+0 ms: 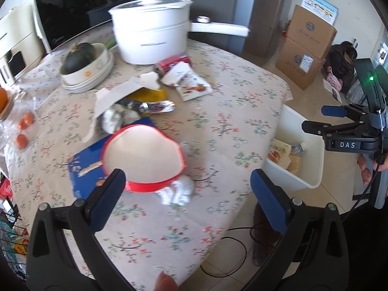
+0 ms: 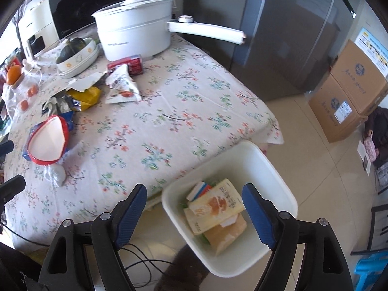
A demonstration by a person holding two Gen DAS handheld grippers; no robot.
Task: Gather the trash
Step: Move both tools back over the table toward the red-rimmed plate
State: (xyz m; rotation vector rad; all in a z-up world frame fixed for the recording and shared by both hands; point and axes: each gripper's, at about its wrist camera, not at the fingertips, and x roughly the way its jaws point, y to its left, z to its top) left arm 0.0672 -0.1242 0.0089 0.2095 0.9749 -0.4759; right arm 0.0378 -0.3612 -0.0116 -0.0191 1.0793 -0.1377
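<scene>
- The tabletop with the flowered cloth [image 1: 218, 111] carries the rubbish in a loose heap toward its left side, with the large white lidded pot with a long handle [image 1: 150, 36] at the far edge behind it.
- The white plastic bin [image 2: 245, 155] stands on the floor just off the near right corner of the tabletop, already holding a few flat food packets [image 2: 215, 206].
- The red-rimmed round paper bowl [image 1: 143, 155], crushed slightly out of round, lies on a blue flat packet [image 1: 82, 169] near the left front edge; a crumpled white tissue [image 1: 177, 191] touches its near right rim.
- The left tongs [image 1: 189, 189] hang apart and empty right above that bowl and tissue; the bowl sits toward the left finger [image 1: 109, 196], the tissue nearly midway.
- The right tongs [image 2: 194, 213] also stand apart and empty, over the bin, well apart from the heap.
- Judgement: the left tongs are clearly the nearer to the bowl and tissue; either needs only a short drop forward, then a carry rightward across the front edge to the bin.
</scene>
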